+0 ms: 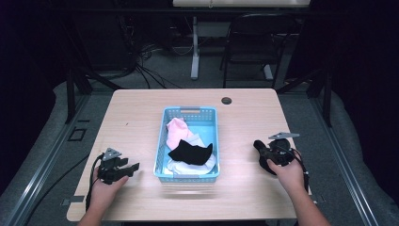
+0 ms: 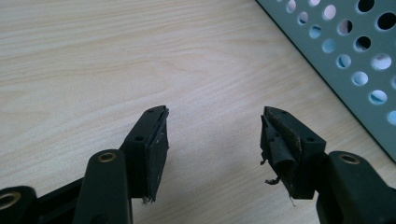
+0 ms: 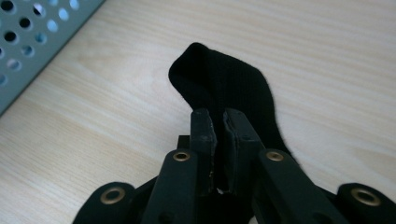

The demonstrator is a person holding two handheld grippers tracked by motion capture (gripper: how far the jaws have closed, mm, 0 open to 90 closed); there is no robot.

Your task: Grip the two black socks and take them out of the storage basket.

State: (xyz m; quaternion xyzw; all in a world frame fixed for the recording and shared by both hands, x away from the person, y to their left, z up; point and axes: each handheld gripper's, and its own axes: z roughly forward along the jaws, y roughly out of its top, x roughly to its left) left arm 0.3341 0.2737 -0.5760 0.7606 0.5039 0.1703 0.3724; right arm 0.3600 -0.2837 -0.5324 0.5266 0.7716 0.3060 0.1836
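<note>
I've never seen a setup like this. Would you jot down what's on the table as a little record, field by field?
Table: light wooden table
Basket: blue perforated basket at the table's middle
Basket contents: pink cloth, black sock in basket, white cloth
Left gripper: left gripper, jaws apart, nothing between them, over bare wood left of the basket
Right gripper: right gripper, jaws closed on a black sock lying on the table right of the basket
Held by: a person's hands, one per gripper
</note>
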